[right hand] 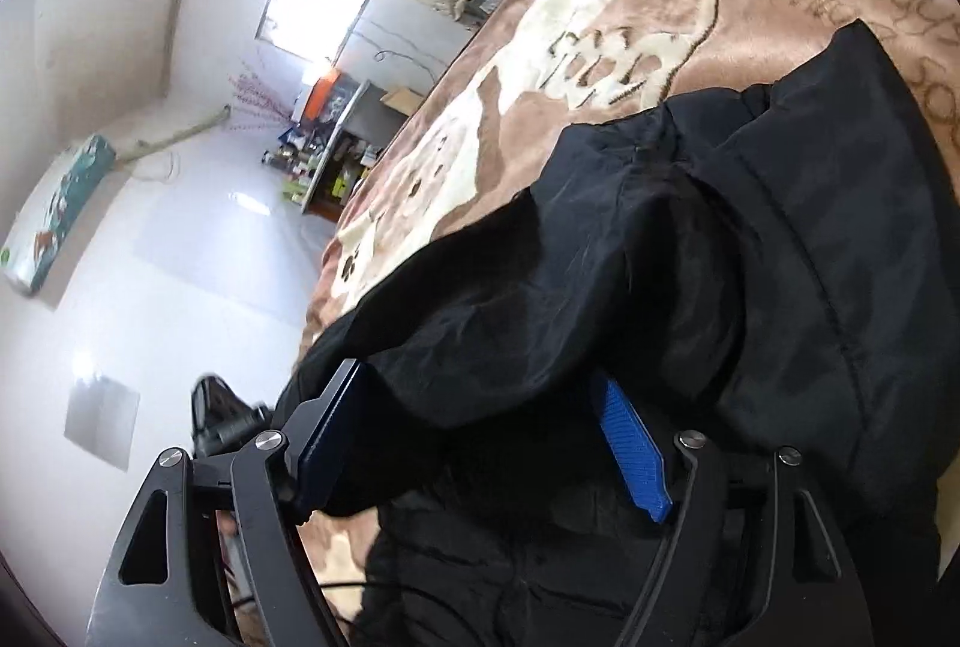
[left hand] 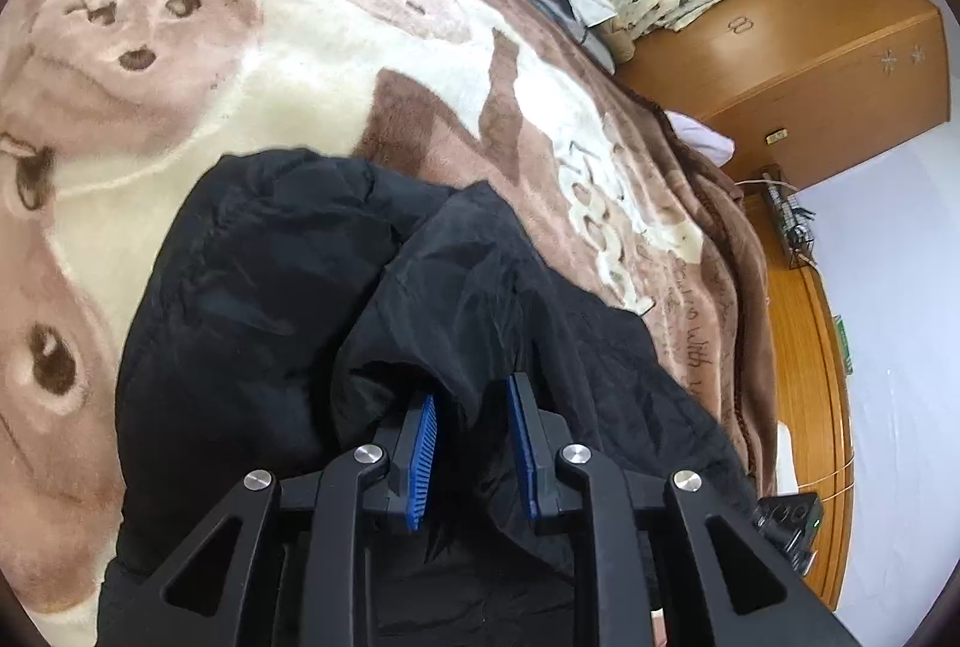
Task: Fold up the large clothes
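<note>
My left claw (left hand: 471, 437) stands narrow, its blue ribbed pads (left hand: 422, 458) drawn in on a raised fold of the black, thin, padded jacket (left hand: 288, 299); the cloth fills the gap between them, though I cannot tell for sure that both pads press on it. My right claw (right hand: 480, 434) stands wide, and a thick bunched roll of the same jacket runs across its mouth, touching the pads but not pinched.

The jacket lies heaped on the plush brown and cream blanket with cartoon animal prints (left hand: 312, 65), near the blanket's near edge, directly ahead of and beneath both claws. In the left wrist view its bulk runs away from me toward the middle of the blanket; in the right wrist view it stretches ahead and to the right, while the blanket's edge and the pale glossy floor (right hand: 180, 257) fall off to the left.

I judge the left hand is better set, already on a fold; the right must close on its roll before any lift.
</note>
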Tool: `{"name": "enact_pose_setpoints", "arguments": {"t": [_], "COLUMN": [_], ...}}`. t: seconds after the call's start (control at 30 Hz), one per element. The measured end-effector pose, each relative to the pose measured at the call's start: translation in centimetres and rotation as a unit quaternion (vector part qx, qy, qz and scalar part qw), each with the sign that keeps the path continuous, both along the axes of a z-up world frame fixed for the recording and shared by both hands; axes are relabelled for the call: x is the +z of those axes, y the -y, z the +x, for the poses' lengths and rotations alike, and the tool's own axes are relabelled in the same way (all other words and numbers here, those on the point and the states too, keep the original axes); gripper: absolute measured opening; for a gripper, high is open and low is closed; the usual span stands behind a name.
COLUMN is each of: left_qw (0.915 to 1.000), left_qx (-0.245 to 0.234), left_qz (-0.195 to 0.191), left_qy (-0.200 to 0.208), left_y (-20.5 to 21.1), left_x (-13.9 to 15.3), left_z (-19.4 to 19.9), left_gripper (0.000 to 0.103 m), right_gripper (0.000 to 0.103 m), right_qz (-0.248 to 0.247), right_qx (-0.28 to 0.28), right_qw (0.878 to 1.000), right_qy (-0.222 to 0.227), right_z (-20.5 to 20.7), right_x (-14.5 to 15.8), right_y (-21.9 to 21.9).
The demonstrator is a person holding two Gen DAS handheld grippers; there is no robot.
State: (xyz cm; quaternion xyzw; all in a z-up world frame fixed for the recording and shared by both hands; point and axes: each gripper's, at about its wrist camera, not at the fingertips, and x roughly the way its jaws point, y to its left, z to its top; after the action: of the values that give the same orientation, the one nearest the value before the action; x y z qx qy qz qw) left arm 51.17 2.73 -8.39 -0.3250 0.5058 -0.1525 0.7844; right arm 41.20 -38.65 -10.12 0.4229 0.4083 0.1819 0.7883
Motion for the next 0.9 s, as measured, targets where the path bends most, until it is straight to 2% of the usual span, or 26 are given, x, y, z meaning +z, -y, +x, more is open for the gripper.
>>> {"name": "enact_pose_setpoints", "arguments": {"t": [0.03,0.07,0.1,0.13,0.17,0.2,0.23,0.33,0.37,0.43,0.5,0.53,0.63,0.7,0.8,0.9], "left_qw": [1.0,0.9999,0.9999,0.9999,0.9999,0.9999,0.9999,0.9989,0.9979,0.9957,0.9928,0.991,0.9821,0.9774,0.9736,0.9629], "left_qx": [-0.004,-0.003,0.004,0.005,0.008,0.012,0.006,-0.011,-0.017,-0.038,-0.061,-0.077,-0.105,-0.106,-0.102,-0.107], "left_qz": [-0.004,-0.003,-0.004,-0.007,-0.007,-0.01,-0.013,0.008,0.009,0.031,0.074,0.089,0.15,0.178,0.2,0.242], "left_qy": [-0.005,-0.011,-0.015,-0.014,-0.01,-0.004,0.003,0.045,0.062,0.079,0.072,0.063,0.046,0.041,0.041,0.051], "left_y": [0.2,0.2,0.0,-0.1,-0.3,-0.6,-0.6,-0.8,-0.8,-0.7,-0.2,0.2,1.7,2.2,2.7,3.6], "left_x": [-0.2,-0.4,-0.4,-0.4,-0.1,0.4,0.8,3.3,3.9,4.4,3.4,2.5,-0.3,-1.5,-2.0,-1.2], "left_z": [0.1,0.1,0.1,0.2,0.2,0.2,0.2,-0.1,-0.5,-1.2,-1.9,-2.3,-3.7,-4.4,-5.0,-5.5], "left_gripper": [0.023,0.019,0.011,0.008,0.006,0.005,0.005,0.005,0.005,0.005,0.005,0.005,0.005,0.005,0.007,0.008], "right_gripper": [0.076,0.067,0.037,0.025,0.009,0.004,0.004,0.004,0.004,0.004,0.004,0.004,0.004,0.004,0.005,0.007], "right_qz": [-0.008,-0.017,-0.019,-0.018,-0.018,-0.024,-0.035,-0.117,-0.157,-0.231,-0.286,-0.312,-0.34,-0.334,-0.319,-0.343], "right_qx": [-0.003,-0.008,-0.011,-0.014,-0.017,-0.021,-0.024,-0.017,-0.005,0.027,0.074,0.101,0.145,0.154,0.147,0.149], "right_qw": [1.0,1.0,1.0,0.999,0.999,0.999,0.999,0.99,0.982,0.961,0.946,0.939,0.927,0.929,0.936,0.928], "right_qy": [-0.006,-0.011,-0.02,-0.028,-0.034,-0.028,-0.016,0.071,0.108,0.148,0.133,0.104,0.056,0.036,0.014,0.007], "right_z": [0.4,0.7,1.1,1.3,1.5,1.6,1.4,0.8,0.2,-0.9,-1.7,-2.1,-3.9,-4.6,-5.2,-4.9], "right_x": [0.3,0.4,0.5,0.5,0.5,1.0,1.6,5.8,7.3,8.5,7.2,5.4,1.5,0.1,-0.5,0.2], "right_y": [0.0,0.0,0.2,0.4,0.6,0.9,1.0,0.3,-0.4,-1.6,-2.5,-2.9,-3.3,-3.2,-2.3,-2.7]}}
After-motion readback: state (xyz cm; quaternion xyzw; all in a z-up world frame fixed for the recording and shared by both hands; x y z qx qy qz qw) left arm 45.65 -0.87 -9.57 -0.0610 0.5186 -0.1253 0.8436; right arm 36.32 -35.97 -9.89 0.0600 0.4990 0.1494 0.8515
